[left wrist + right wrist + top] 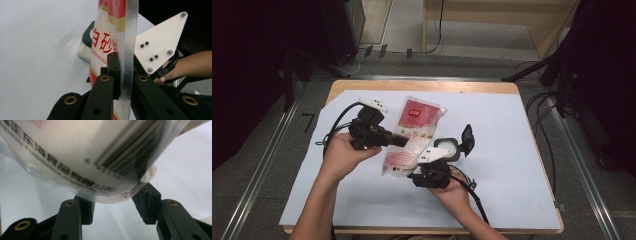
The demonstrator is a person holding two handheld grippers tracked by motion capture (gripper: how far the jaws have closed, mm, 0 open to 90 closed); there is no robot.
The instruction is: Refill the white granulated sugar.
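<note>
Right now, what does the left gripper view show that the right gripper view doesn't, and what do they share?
Left gripper view: the left claw pinching the sugar bag by its clear sealed edge, red lettering, a small container on the table behind, and the right claw's grey plate with a forearm. Right gripper view: the bag's barcode and black print, with the right claw spread under the bag's bottom corner. Shared: the bag and the white table sheet.

Pale sheet [512, 150] covering the wooden table [422, 86] at centre frame, black stands [532, 70] sitting upper right, grey floor [257, 165] lying left
</note>
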